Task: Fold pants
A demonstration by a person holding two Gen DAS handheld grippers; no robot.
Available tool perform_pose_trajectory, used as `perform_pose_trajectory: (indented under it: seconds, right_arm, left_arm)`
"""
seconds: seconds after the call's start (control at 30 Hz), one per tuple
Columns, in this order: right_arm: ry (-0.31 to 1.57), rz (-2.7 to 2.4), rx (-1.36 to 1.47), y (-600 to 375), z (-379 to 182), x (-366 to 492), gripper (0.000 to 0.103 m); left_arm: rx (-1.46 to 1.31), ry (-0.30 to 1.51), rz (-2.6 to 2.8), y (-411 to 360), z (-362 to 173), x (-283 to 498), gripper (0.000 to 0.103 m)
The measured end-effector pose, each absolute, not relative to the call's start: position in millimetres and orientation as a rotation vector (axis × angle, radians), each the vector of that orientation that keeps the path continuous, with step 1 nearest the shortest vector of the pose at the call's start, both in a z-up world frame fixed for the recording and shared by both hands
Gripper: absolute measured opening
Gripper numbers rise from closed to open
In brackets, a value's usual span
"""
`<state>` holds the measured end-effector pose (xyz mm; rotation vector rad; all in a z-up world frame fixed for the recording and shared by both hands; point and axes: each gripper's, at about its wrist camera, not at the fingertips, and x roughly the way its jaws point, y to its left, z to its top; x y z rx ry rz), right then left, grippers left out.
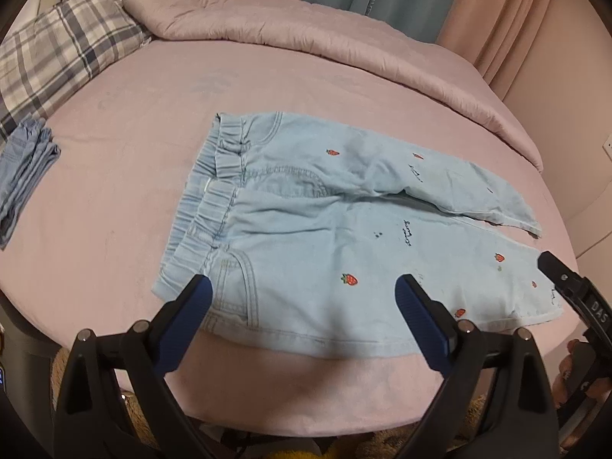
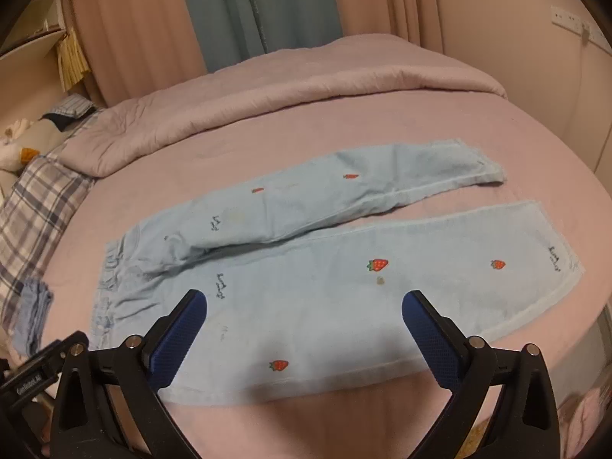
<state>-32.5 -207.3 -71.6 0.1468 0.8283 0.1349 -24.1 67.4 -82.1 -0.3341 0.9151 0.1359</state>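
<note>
Pale-blue denim pants (image 1: 344,229), printed with small strawberries, lie flat and unfolded on the pink bedsheet (image 1: 134,191), elastic waistband (image 1: 214,191) to the left and both legs splayed apart to the right. The cloth looks thin, soft and light, so it will likely drape and sag rather than hold a crease, and may drag on the sheet. The left gripper (image 1: 304,287) hovers spread wide above the near hip pocket; the right gripper (image 2: 304,304) hovers equally spread over the near leg. Neither holds anything. Sensible holds seem the waistband's near corner and the near leg's hem (image 2: 550,267), where stitched edges give firmer purchase.
</note>
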Motion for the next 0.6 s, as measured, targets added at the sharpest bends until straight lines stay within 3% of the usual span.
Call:
perform_pose_trajectory:
  seconds: [0.6]
  right_arm:
    - [0.882, 0.100, 0.105, -200.5, -98.0, -9.3, 0.101]
  left_arm:
    - [-0.442, 0.957, 0.191, 108.2, -101.1, -24.7, 0.093]
